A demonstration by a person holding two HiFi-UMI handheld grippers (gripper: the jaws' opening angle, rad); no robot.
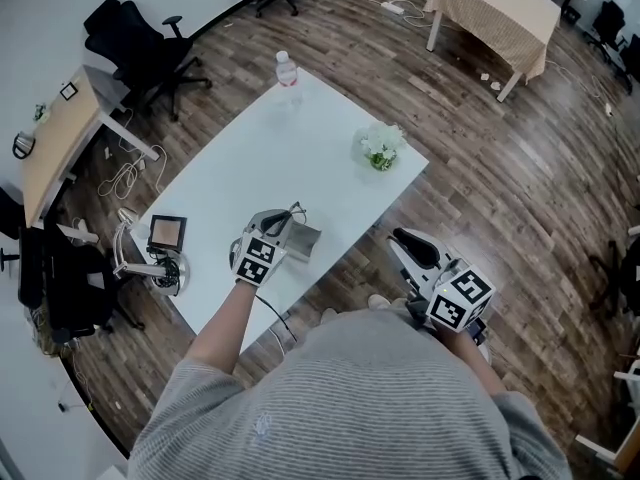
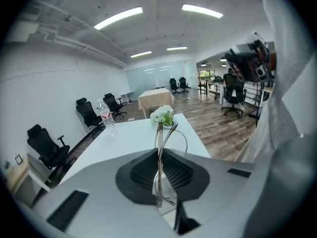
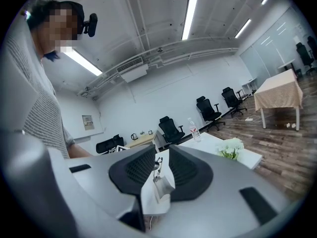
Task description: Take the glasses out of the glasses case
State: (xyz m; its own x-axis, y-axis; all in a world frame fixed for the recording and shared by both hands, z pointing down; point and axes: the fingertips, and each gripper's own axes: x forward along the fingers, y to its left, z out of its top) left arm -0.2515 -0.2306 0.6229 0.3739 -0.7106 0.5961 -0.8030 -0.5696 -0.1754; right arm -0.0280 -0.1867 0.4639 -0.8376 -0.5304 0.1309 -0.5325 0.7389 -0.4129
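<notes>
My left gripper (image 1: 277, 224) hovers over the near corner of the white table (image 1: 250, 158), shut on thin wire-framed glasses (image 1: 292, 214). In the left gripper view one temple of the glasses (image 2: 159, 148) stands pinched between the black pads, with a lens ring off to the right. Just to the right of that gripper, the grey glasses case (image 1: 303, 241) lies on the table. My right gripper (image 1: 407, 240) hangs off the table's right edge above the floor, its jaws a narrow gap apart with nothing between them. Through that gap the right gripper view shows the case (image 3: 161, 186).
A water bottle (image 1: 287, 68) stands at the table's far corner and a small pot of white flowers (image 1: 380, 148) near its right edge. Office chairs (image 1: 135, 38), a wooden desk (image 1: 55, 143) and a cloth-covered table (image 1: 495, 13) stand around on the wood floor.
</notes>
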